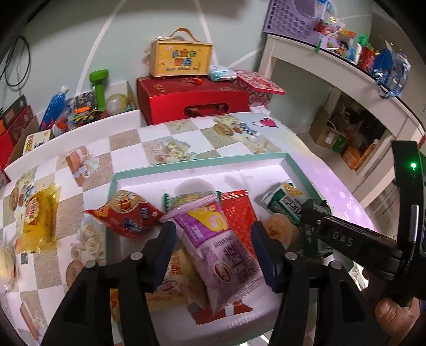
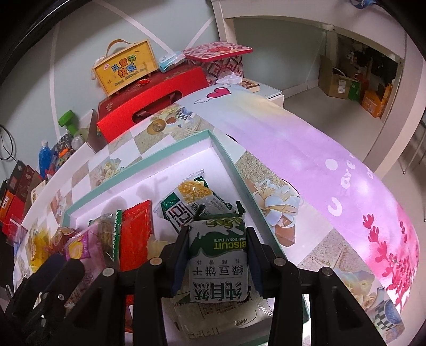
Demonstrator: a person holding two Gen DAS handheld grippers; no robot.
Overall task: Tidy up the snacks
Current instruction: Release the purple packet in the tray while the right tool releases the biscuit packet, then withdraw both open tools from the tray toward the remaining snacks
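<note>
A shallow white box with a teal rim (image 1: 202, 162) lies on the table and holds several snack packets. My left gripper (image 1: 213, 247) stands open over it. A purple packet (image 1: 221, 247) lies loose between its pads, on top of a yellow packet. Beside it are a red packet (image 1: 125, 213), a red foil packet (image 1: 237, 213) and a green packet (image 1: 285, 202). My right gripper (image 2: 218, 258) is open at the box's right side. A green-and-white biscuit packet (image 2: 219, 266) stands between its pads without being pressed, above another green packet (image 2: 186, 202). A yellow packet (image 1: 37, 221) lies outside the box on the left.
At the back stand a red gift box (image 1: 194, 101) and a yellow handled box (image 1: 181, 56). A white shelf (image 1: 319, 69) with a purple basket (image 1: 290, 18) rises at the right. A pink-purple cloth (image 2: 306, 149) covers the table's right part. A thumb (image 1: 394, 316) holds the right gripper.
</note>
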